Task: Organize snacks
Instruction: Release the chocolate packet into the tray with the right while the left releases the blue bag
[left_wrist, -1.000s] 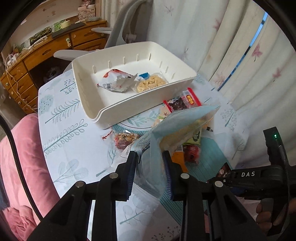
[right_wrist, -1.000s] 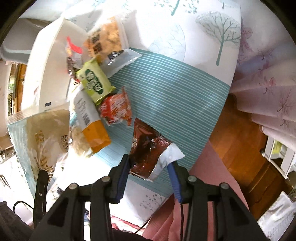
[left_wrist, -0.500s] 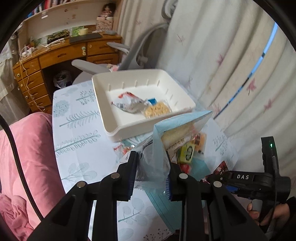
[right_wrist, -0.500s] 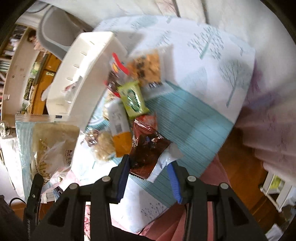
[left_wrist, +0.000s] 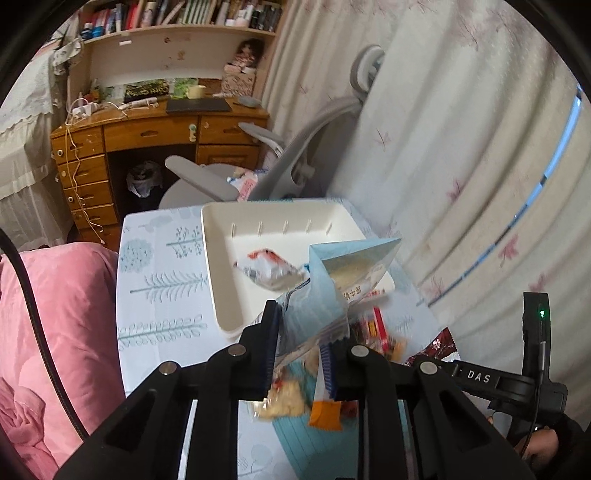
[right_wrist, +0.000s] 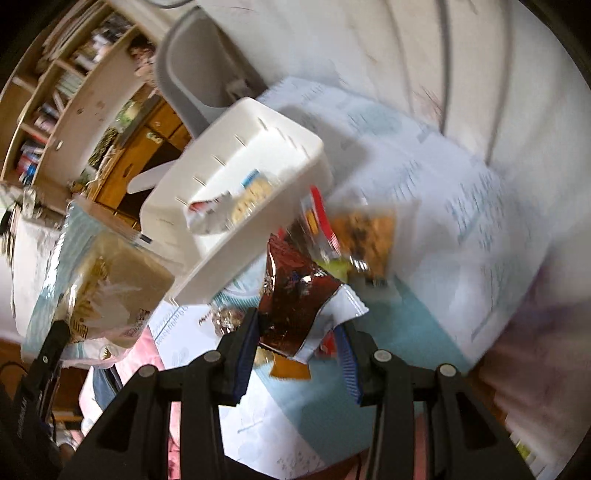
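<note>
Left gripper (left_wrist: 301, 354): clenched on blue bag (left_wrist: 325, 295).
Right gripper (right_wrist: 295, 354): grasping brown packet (right_wrist: 291, 295).
White bin (left_wrist: 221, 280): ahead of both; left nearer.

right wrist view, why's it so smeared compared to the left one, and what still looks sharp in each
Right wrist view: motion blur smears the white tray and tablecloth; only the right gripper and its brown packet stay crisp. Left wrist view: mostly sharp, blur just on the loose snacks; fisheye bends the curtain.
</note>
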